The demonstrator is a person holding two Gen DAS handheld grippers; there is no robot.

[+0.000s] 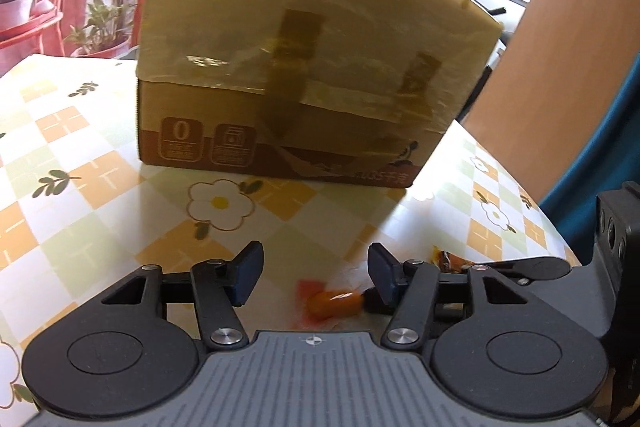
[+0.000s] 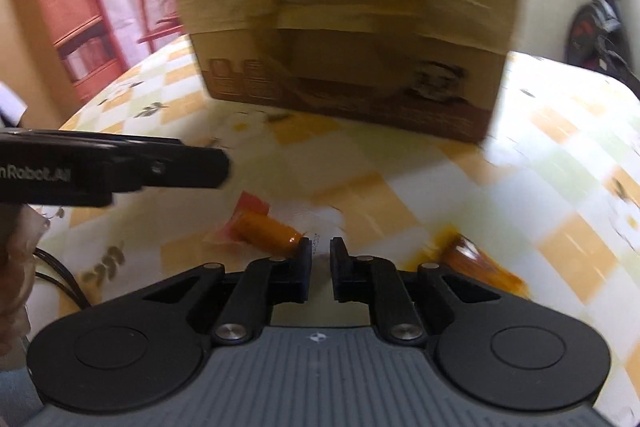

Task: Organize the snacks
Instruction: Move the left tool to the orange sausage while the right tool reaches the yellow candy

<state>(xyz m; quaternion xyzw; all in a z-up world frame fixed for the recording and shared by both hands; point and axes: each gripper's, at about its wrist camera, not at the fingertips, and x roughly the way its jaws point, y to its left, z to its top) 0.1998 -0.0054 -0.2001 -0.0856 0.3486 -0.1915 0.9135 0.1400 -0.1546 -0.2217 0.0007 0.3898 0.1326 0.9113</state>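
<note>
- Left wrist view: the left gripper (image 1: pixel 316 273) is seen partly open above the checked tablecloth (image 1: pixel 100 187), with nothing pressed between its pads.
- An orange wrapped snack (image 1: pixel 334 303) lies on the cloth in the gap between the fingers, nearer the right-hand finger; whether it touches that pad cannot be told.
- A second snack (image 1: pixel 448 259) is partly hidden behind the right-hand finger.
- A taped cardboard box (image 1: pixel 312 67) stands ahead of the fingertips.
- Right wrist view: the right gripper (image 2: pixel 320 259) is seen closed to a narrow slit; no object is made out between the pads.
- The orange snack (image 2: pixel 266 229) lies just left of the left-hand fingertip, its clear wrapper end reaching toward the slit.
- Another snack (image 2: pixel 476 261), blurred, lies to the right.
- The box (image 2: pixel 348 27) stands ahead, blurred.
- The left gripper's finger (image 2: pixel 160 167) is seen at left, above the snack.
</note>
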